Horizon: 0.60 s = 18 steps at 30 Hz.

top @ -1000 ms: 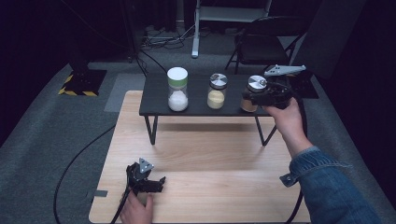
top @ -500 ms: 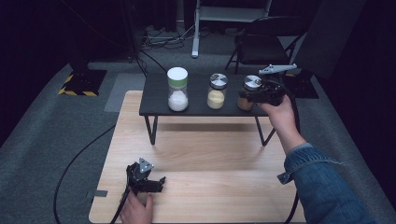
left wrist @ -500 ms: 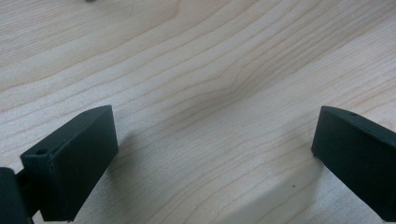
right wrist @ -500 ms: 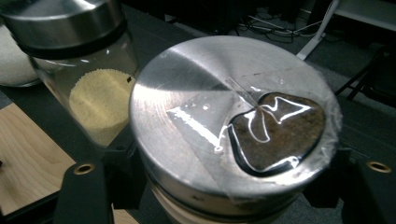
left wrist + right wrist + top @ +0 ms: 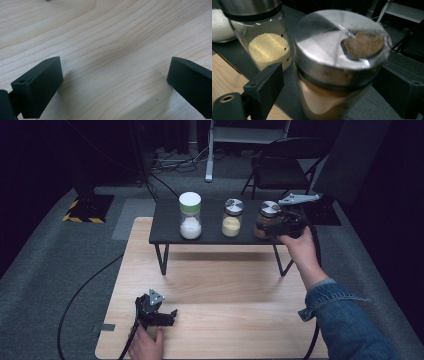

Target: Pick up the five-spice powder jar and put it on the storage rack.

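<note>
A brown spice jar (image 5: pixel 268 218) with a steel lid stands at the right end of a low black shelf (image 5: pixel 210 239). My right gripper (image 5: pixel 270 227) reaches in from the right, its jaws on either side of that jar (image 5: pixel 337 75). They have just been opening, and in the right gripper view a gap shows between the left pad (image 5: pixel 268 82) and the glass. Near the table's front left corner my left gripper (image 5: pixel 167 316) rests on the wood (image 5: pixel 112 37), jaws wide apart with nothing between them.
On the same shelf stand a jar of yellow grains (image 5: pixel 232 217) in the middle and a white-filled jar (image 5: pixel 190 215) at the left. The shelf sits on a light wooden table (image 5: pixel 225 290). A folding chair (image 5: pixel 280 170) and cables lie on the carpet behind.
The right hand and the brown jar have shifted slightly left along the shelf's right end. The left gripper has stayed put.
</note>
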Available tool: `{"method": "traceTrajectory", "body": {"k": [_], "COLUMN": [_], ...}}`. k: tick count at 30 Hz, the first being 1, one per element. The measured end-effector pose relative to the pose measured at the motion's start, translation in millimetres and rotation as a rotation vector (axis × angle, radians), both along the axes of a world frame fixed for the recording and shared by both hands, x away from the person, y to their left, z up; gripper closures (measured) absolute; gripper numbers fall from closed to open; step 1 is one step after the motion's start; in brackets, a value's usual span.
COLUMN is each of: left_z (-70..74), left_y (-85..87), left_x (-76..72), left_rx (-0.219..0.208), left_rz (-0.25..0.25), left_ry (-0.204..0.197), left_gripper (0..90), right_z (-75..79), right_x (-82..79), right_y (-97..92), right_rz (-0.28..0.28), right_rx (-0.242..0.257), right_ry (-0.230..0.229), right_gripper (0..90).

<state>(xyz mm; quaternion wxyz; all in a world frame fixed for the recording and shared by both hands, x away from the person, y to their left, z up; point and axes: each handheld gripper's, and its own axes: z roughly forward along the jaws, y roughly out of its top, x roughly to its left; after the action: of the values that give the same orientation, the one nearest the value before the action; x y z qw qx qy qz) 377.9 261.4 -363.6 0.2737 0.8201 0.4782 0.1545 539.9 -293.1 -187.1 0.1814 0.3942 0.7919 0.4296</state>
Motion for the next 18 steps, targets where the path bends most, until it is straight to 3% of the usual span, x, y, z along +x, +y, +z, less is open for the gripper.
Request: {"method": "traceTrajectory", "body": {"k": [13,18], "left_z": [-0.1,-0.2], "left_y": [0.1,0.2], "left_x": [0.0,0.0], "left_rx": [-0.001,-0.001], "left_rz": [0.000,-0.001], "left_ry": [0.000,-0.001], "left_gripper": [0.3,0.3], "right_z": [-9.4,-13.7], "right_x": [-27.2,-46.4], "right_y": [-21.9,-27.7], "right_rz": [0.013,0.016], "right_rx": [0.031,0.021], "right_ry": [-0.009,-0.042], "right_gripper": [8.0,5.5]}}
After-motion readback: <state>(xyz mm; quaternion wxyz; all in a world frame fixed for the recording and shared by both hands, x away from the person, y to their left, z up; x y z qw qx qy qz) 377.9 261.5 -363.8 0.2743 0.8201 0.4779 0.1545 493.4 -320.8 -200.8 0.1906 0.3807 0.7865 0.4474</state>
